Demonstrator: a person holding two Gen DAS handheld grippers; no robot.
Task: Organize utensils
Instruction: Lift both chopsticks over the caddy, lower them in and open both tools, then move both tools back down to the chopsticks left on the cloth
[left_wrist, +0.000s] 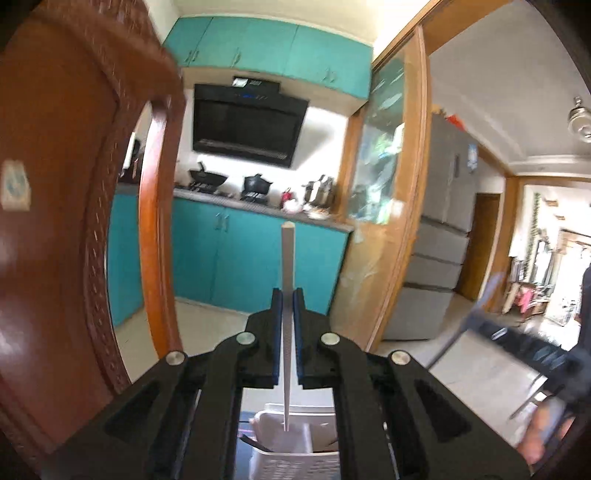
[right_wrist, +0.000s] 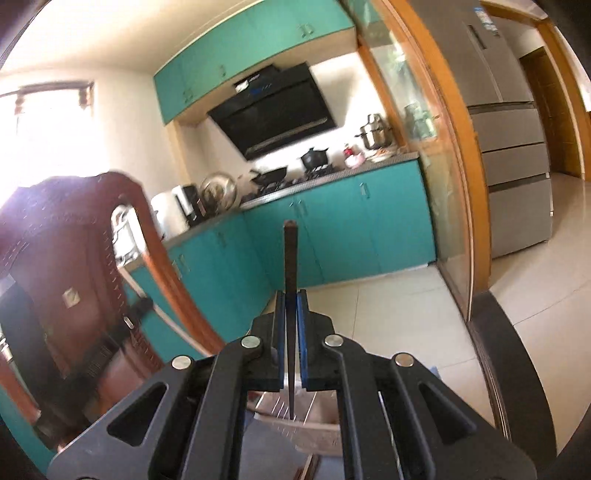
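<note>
Two sets of tongs are held level in a teal-cabinet kitchen, each clamped on a single chopstick. The left tongs (left_wrist: 287, 295) are closed tight on a pale chopstick (left_wrist: 287, 254), which runs lengthwise between the blue pads: its blunt end pokes out at 12 o'clock and its thin tip trails back toward 6 o'clock. Directly under that tip sits a white slotted basket (left_wrist: 295, 463) holding what look like more utensils, though blur hides their kind.

The right tongs (right_wrist: 291, 295) are likewise closed on a dark chopstick (right_wrist: 290, 254), blunt end at 12 o'clock and tip at 6 o'clock, above a pale rack (right_wrist: 299, 417) whose contents cannot be made out. In the left view, the right tongs appear as a streak at 4 o'clock.

Outward from the tongs, a carved wooden chair (left_wrist: 66, 206) fills the 9 o'clock side, a black hood (left_wrist: 247, 123) hangs at 12 o'clock over pots on the worktop, and a grey fridge (right_wrist: 513, 122) stands toward 2 o'clock.

The sorting looks to be midway: one pale and one dark stick are picked and held clear of their containers, neither yet set down. Where each belongs is not shown, and the basket appears to have more left to sort.
</note>
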